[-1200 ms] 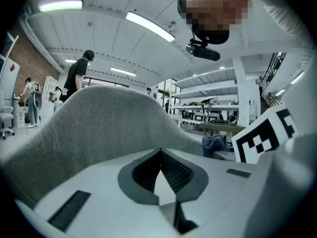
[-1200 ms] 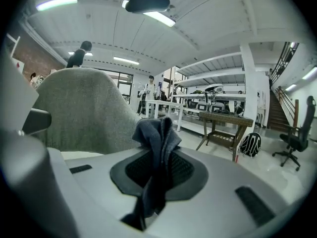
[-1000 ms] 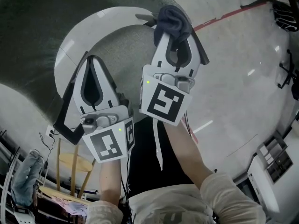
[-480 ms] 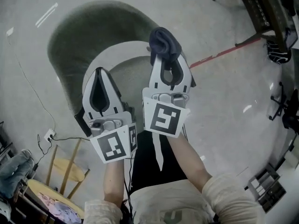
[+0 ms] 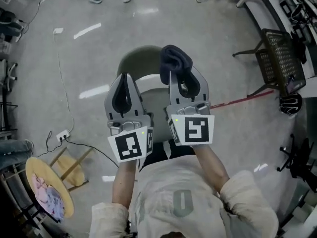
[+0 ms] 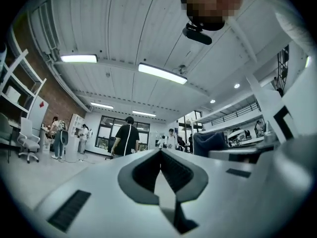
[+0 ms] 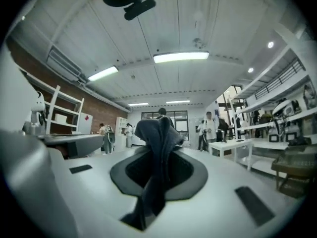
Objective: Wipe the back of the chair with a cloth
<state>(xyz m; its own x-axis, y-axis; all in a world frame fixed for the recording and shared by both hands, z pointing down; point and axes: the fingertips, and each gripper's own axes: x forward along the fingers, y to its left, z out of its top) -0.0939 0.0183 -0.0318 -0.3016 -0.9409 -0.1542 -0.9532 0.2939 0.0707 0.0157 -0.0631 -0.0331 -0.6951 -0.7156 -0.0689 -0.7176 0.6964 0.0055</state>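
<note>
open workshop hall: pale polished floor (image 5: 74, 63) in the head view, strip lights, shelving and standing people in both gripper views.

- right gripper (image 5: 181, 78): jaws clamped on a dark cloth (image 5: 174, 59). a wad is bunched past the tips and a tail hangs down between them.
- left gripper (image 5: 124, 81): jaws together, nothing between them.
- both grippers are held up side by side, pointing out into the room, not at the work.
- chair (image 5: 137, 61): on the floor right beneath them, olive back on the far side of its pale seat, well apart from the cloth.

judgement: wiping not yet begun. to do it well, tip the right gripper down and lay the wad flat on the back's top edge. use light pressure and long overlapping strokes. the left gripper could steady the chair. risk: the cloth dragging out of the jaws.
</note>
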